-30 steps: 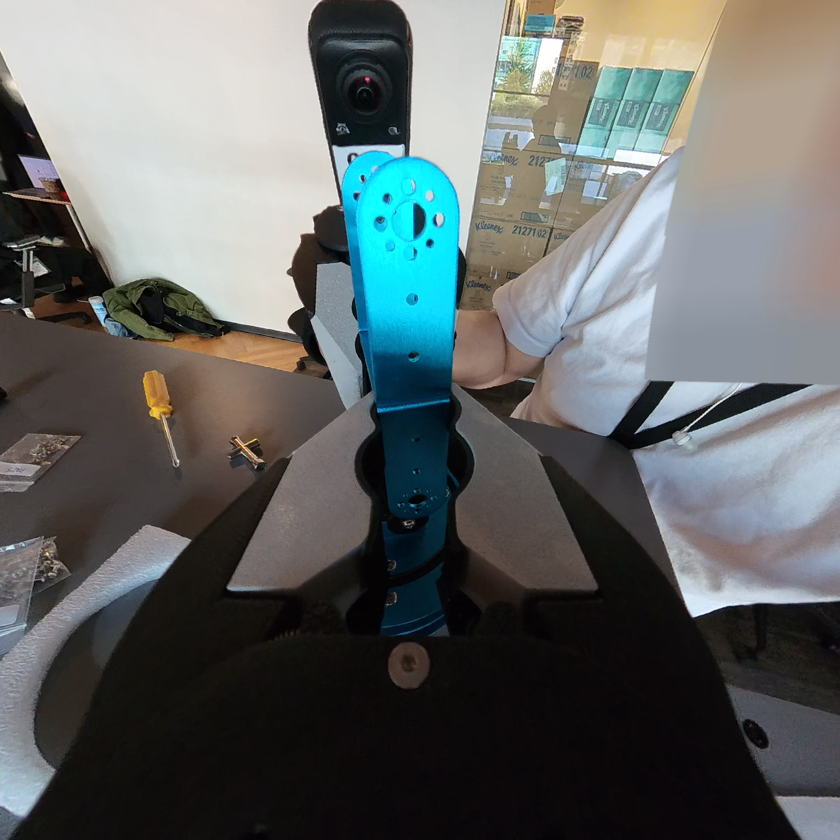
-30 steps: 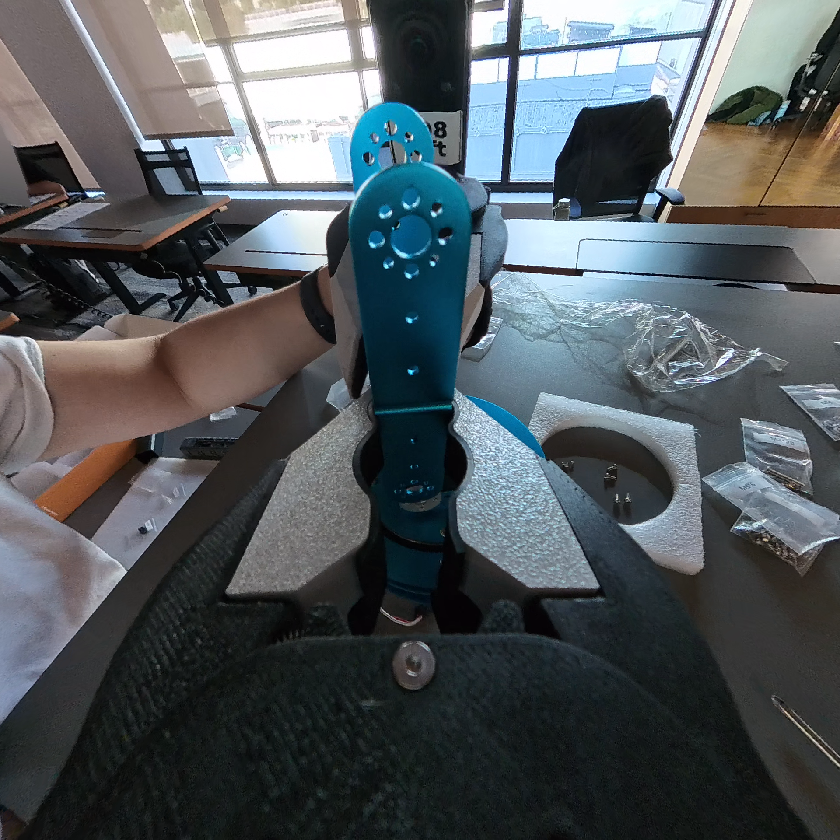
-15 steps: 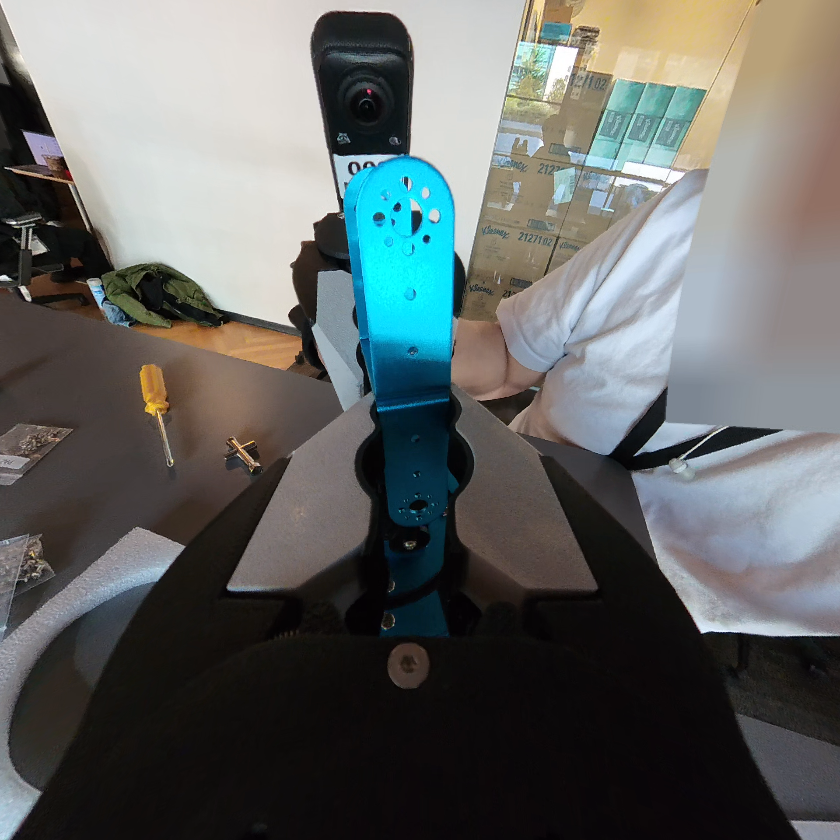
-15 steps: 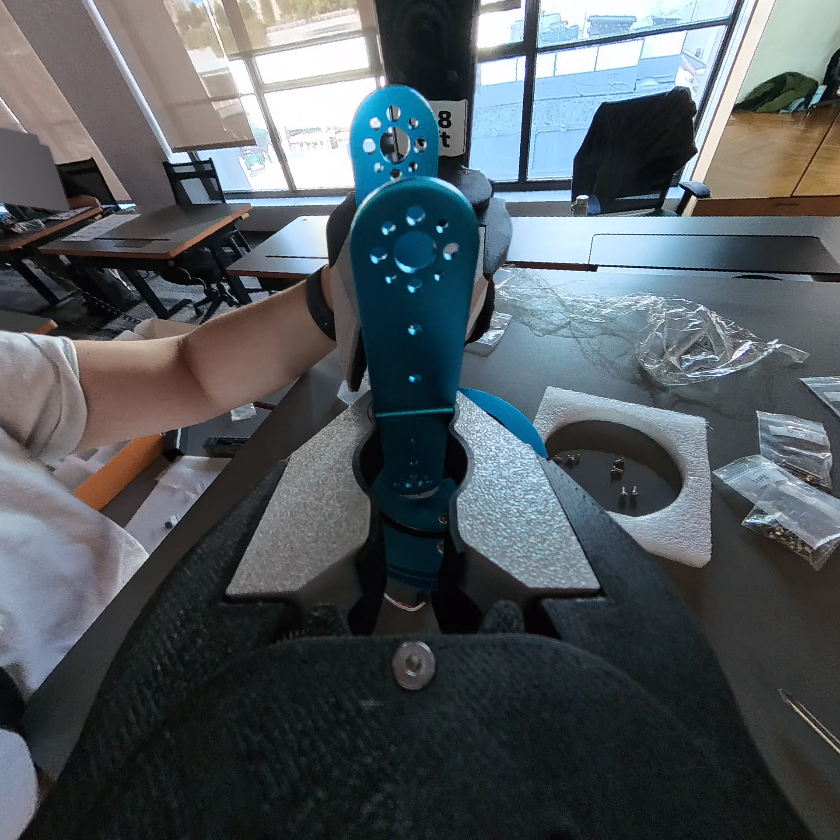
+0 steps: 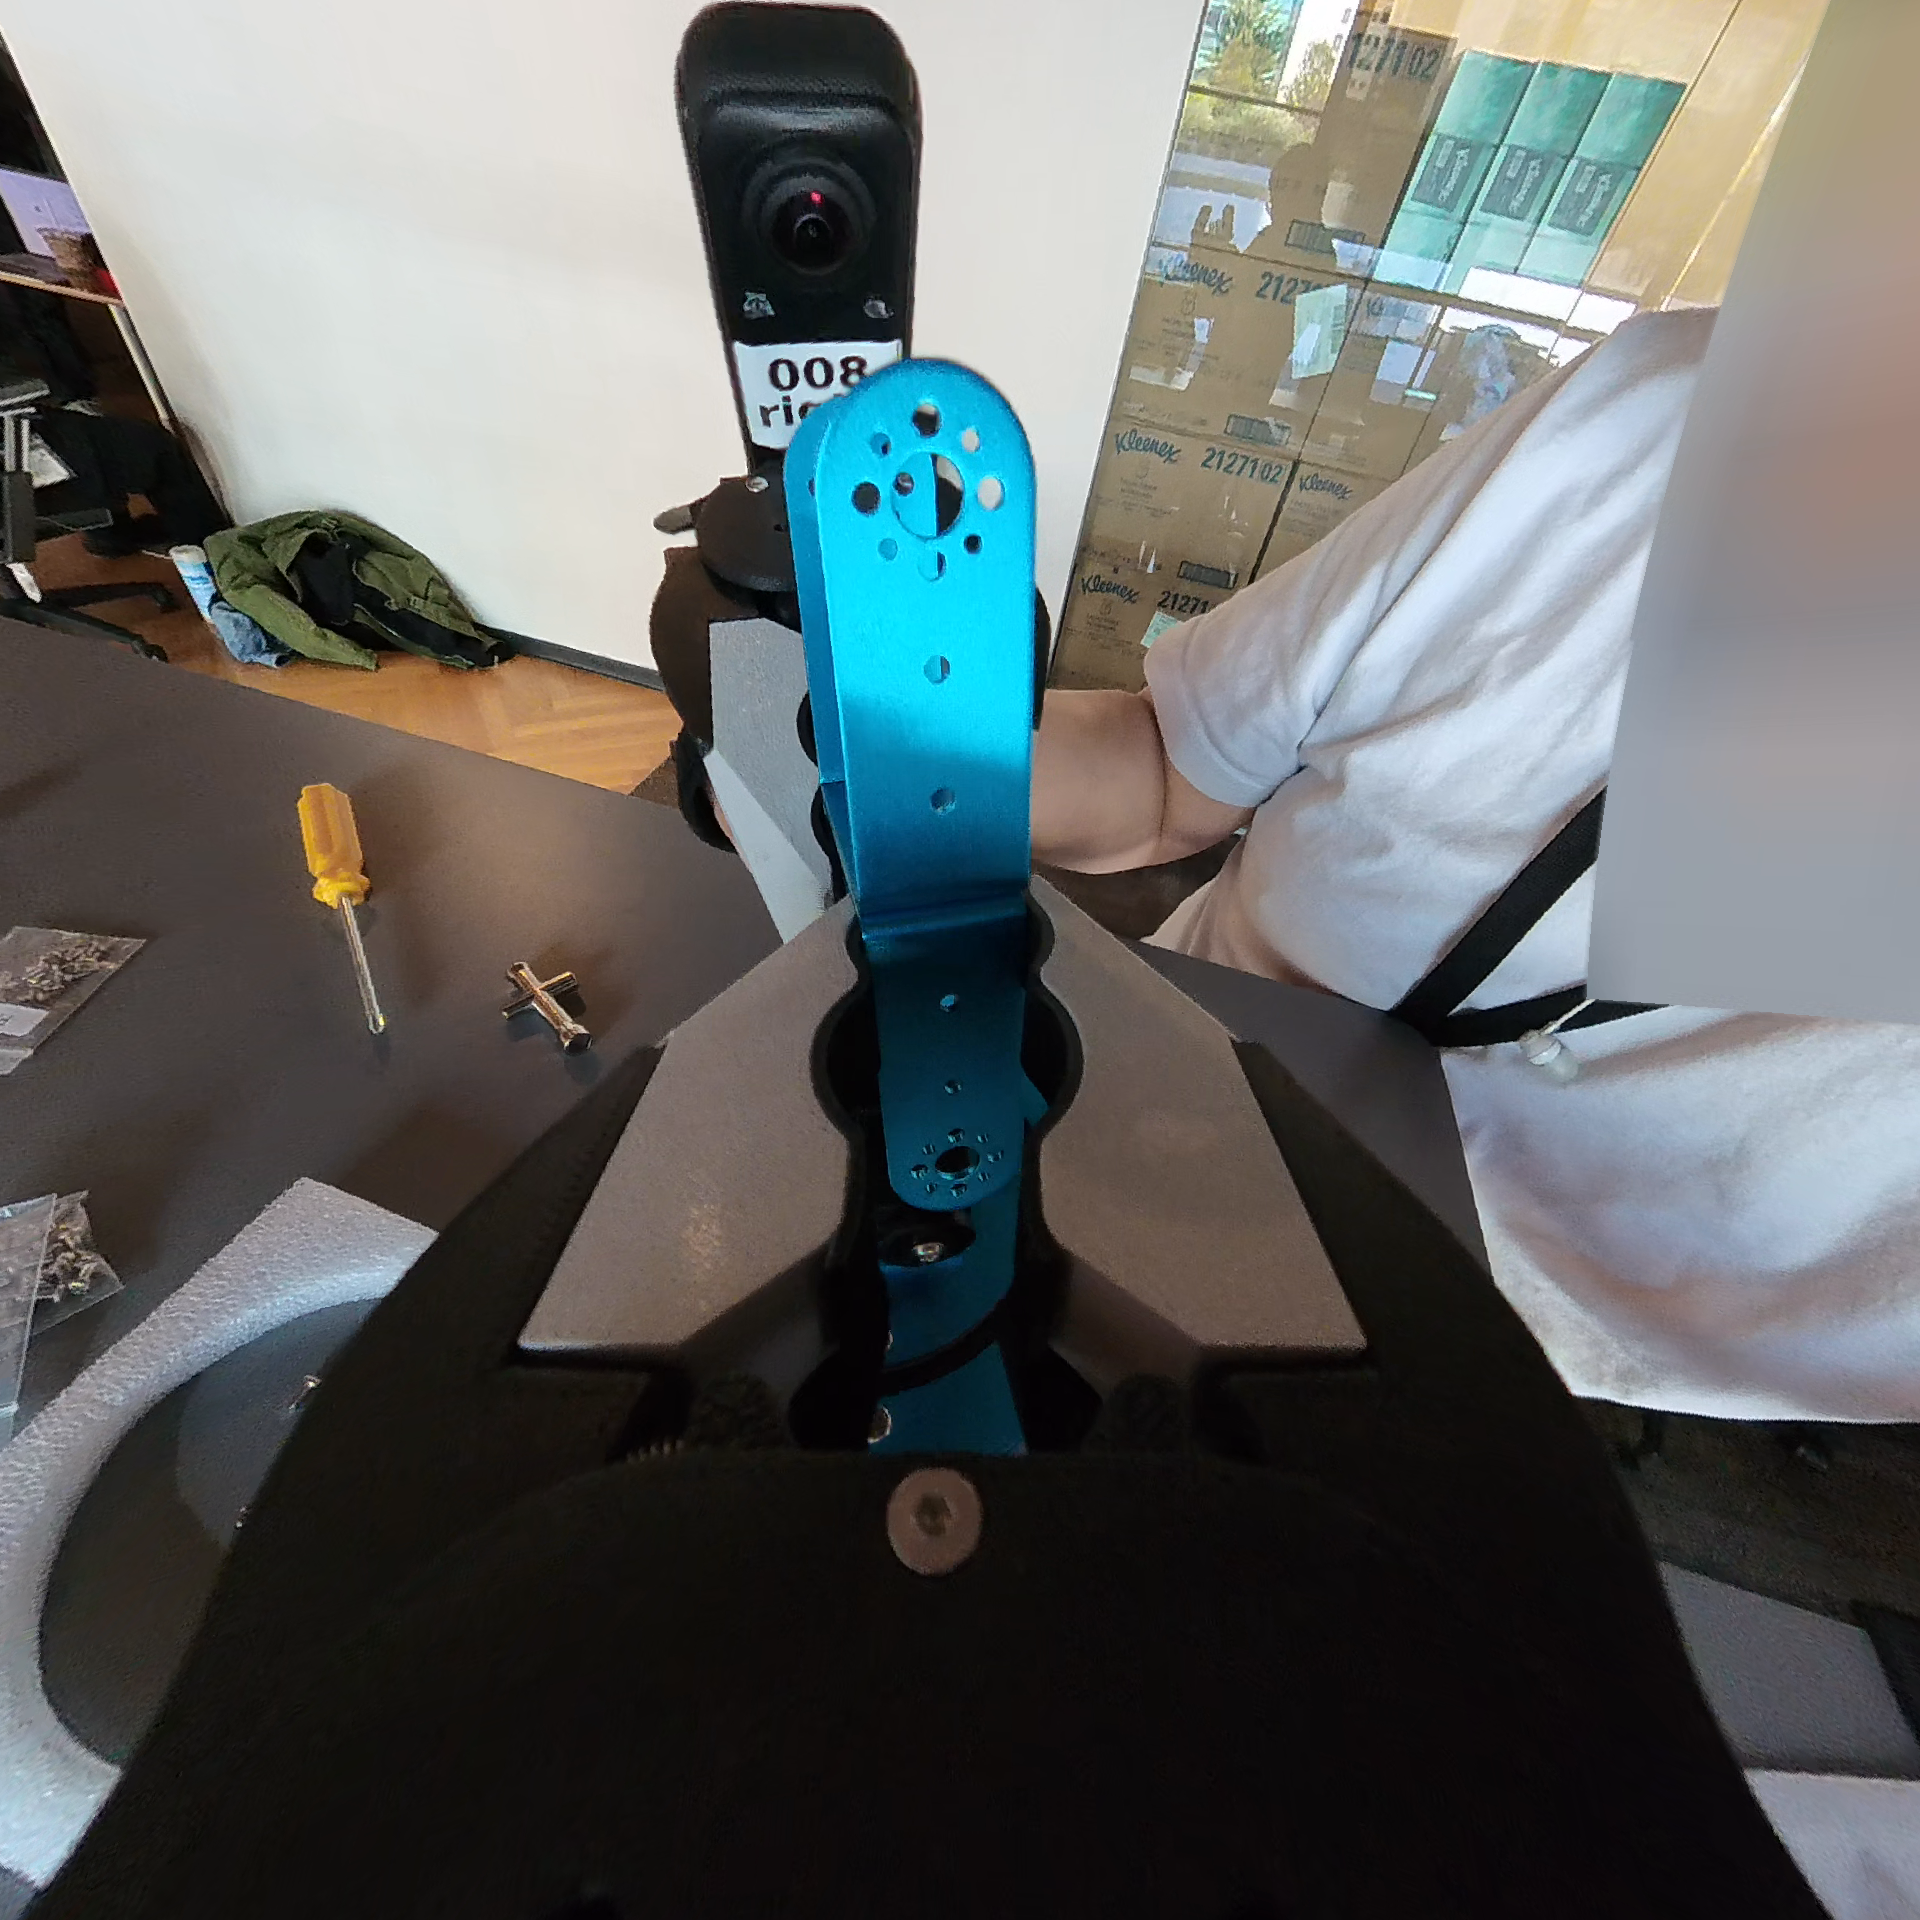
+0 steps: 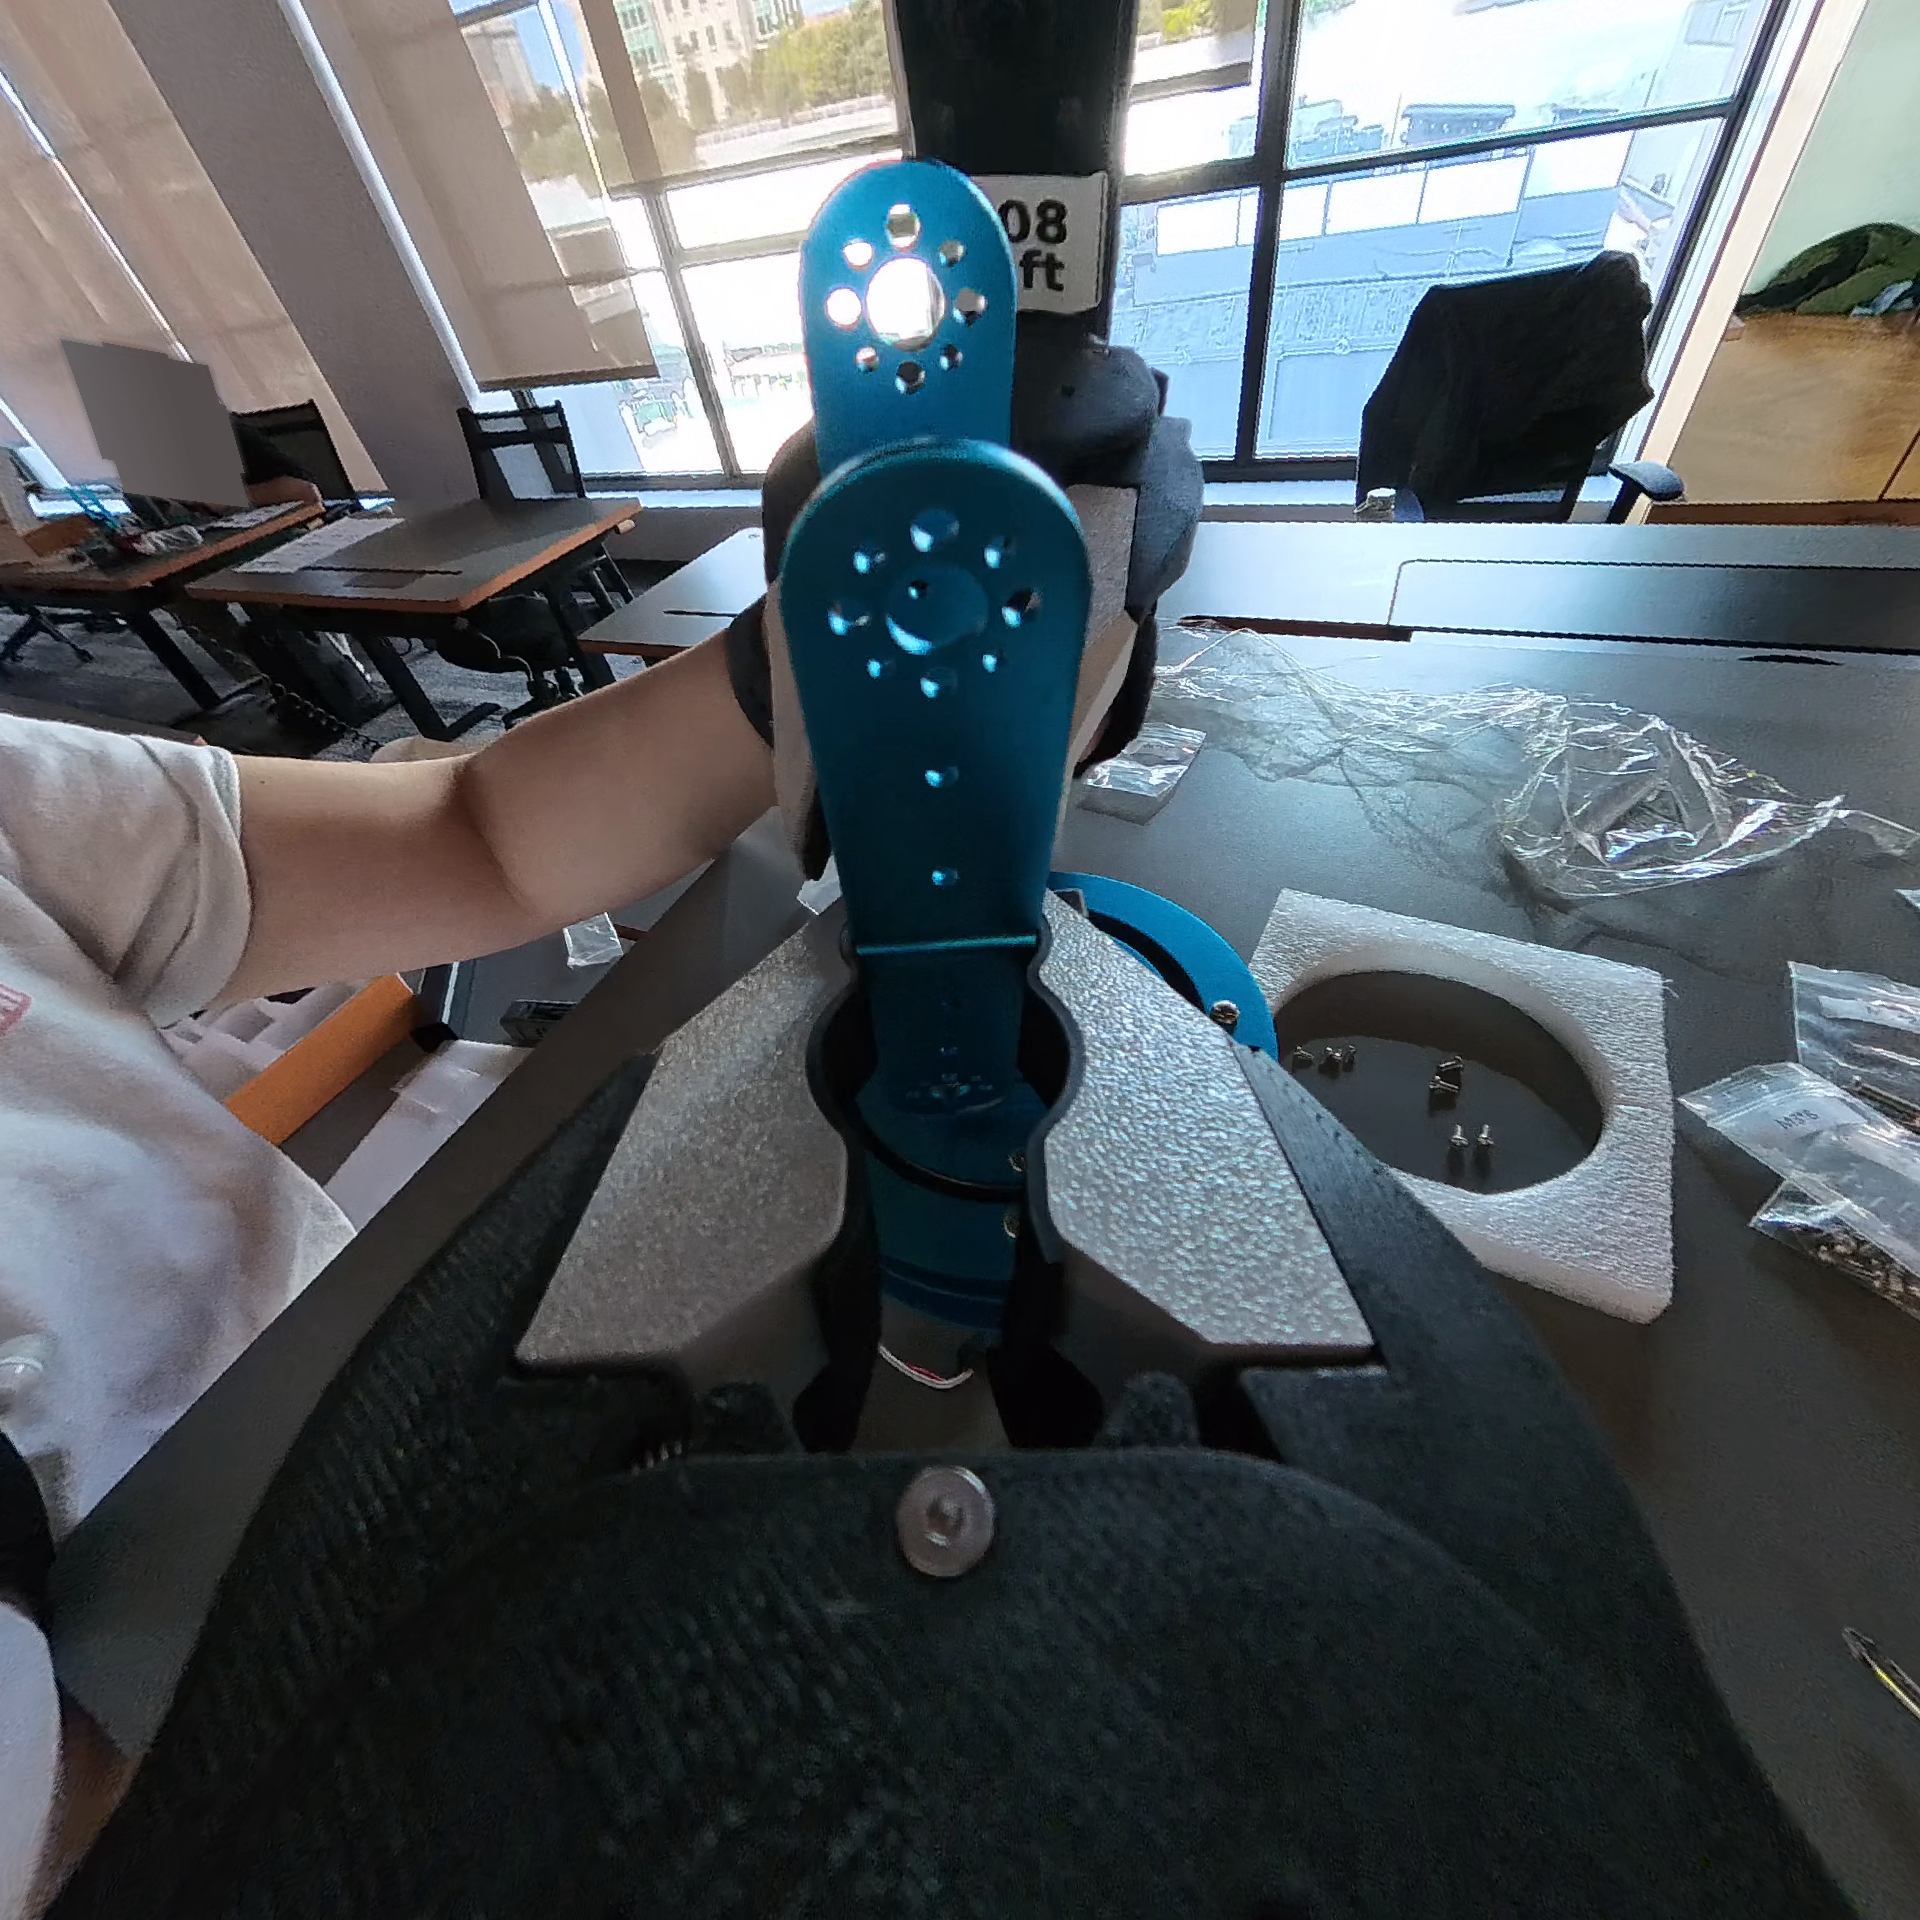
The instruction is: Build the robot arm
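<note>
A blue metal bracket (image 5: pixel 925 665) with two round-ended, perforated arms stands upright between my two grippers, which face each other. My left gripper (image 5: pixel 940 935) is shut on its lower part, and the right gripper's body and camera (image 5: pixel 800 208) show just behind it. My right gripper (image 6: pixel 940 935) is shut on the same bracket (image 6: pixel 935 727) from the other side. The far arm (image 6: pixel 909 312) rises above the near one. The left gripper (image 6: pixel 1132 582), held by a gloved hand, is behind it. The bracket is held above the dark table (image 6: pixel 1558 1558).
A yellow screwdriver (image 5: pixel 332 862) and a small cross wrench (image 5: pixel 545 1003) lie on the table. A white foam ring (image 6: pixel 1475 1101) holds several small screws. A blue disc (image 6: pixel 1174 956), bags of screws (image 6: pixel 1849 1143) and crumpled clear plastic (image 6: pixel 1558 769) are nearby. A person in a white shirt (image 5: pixel 1507 727) stands close. My left and right fingertips are right by each other.
Both grippers keep their hold. In the right wrist view the bracket's far arm now shows much higher above the near arm, and the foam ring has come closer.
</note>
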